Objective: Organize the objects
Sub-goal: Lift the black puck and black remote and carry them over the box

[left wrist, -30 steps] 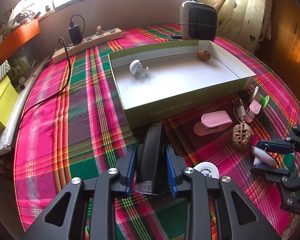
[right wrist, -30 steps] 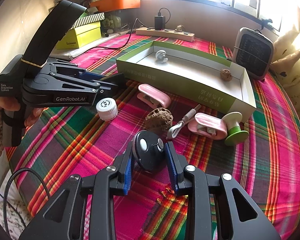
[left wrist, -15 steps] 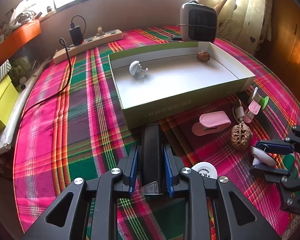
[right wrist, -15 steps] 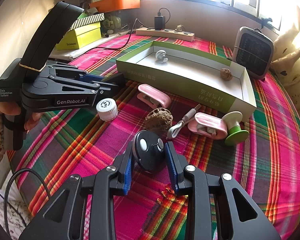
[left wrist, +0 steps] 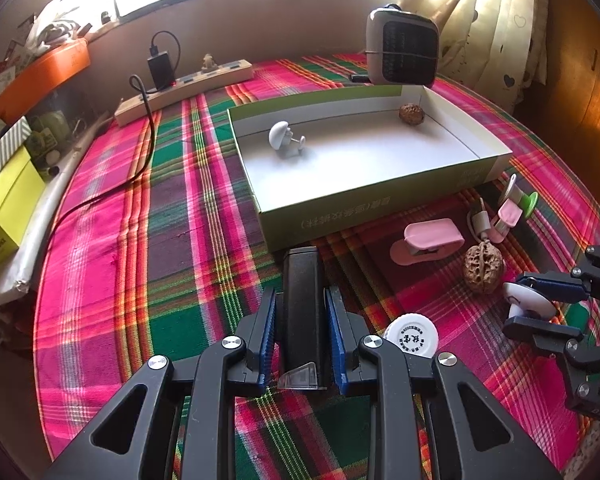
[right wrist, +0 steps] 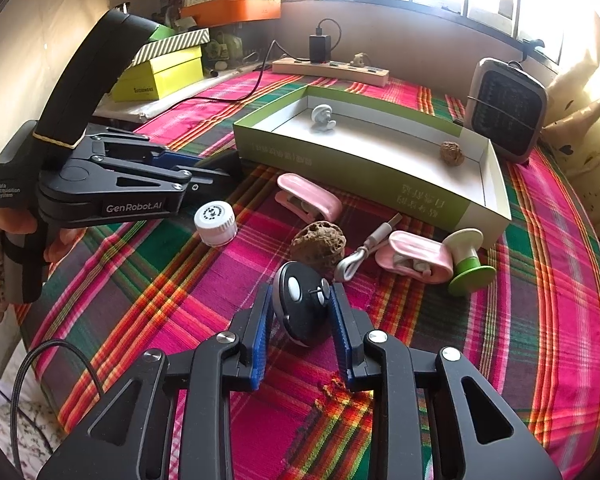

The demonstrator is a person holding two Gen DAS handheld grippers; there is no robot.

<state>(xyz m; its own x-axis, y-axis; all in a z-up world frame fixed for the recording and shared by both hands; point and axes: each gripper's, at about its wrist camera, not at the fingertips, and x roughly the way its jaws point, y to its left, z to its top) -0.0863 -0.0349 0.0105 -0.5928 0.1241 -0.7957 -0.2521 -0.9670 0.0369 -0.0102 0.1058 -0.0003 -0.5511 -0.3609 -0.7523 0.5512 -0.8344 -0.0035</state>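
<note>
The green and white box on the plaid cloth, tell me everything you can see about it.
The box is a shallow open rectangular tray, cardboard by its look, olive green outside with pale printed characters on its near wall and plain white inside. It lies flat on the plaid cloth, lidless. Inside sit a small white mushroom-shaped piece near one corner and a walnut near the opposite end. Neither gripper touches it.

"GenRobot.AI", "Data Acquisition System" | left gripper (right wrist: 216,174)
</note>
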